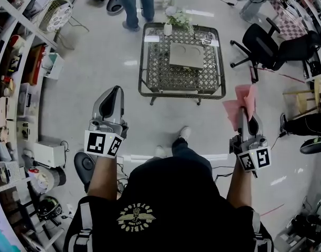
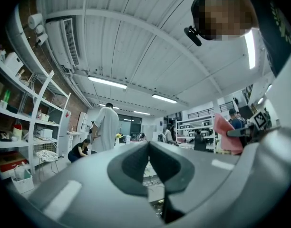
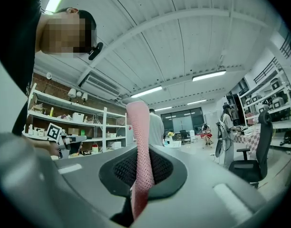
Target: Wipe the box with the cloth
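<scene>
A flat grey-tan box [image 1: 186, 55] lies on a wire-mesh table [image 1: 171, 81] some way ahead of me. Both grippers are held up well short of the table. My right gripper [image 1: 244, 113] is shut on a pink cloth [image 1: 241, 103]. In the right gripper view the cloth [image 3: 139, 141] stands upright, pinched between the jaws. My left gripper [image 1: 117, 91] is shut with nothing in it; in its own view the left gripper [image 2: 149, 145] shows jaw tips that meet, with the cloth [image 2: 226, 136] off to the right. The box does not show in either gripper view.
A plant [image 1: 180, 20] and a white cup [image 1: 168, 29] stand at the table's far edge. A person [image 1: 135, 4] stands beyond the table. Black office chairs [image 1: 266, 47] are at the right. Cluttered shelves [image 1: 16, 88] line the left side.
</scene>
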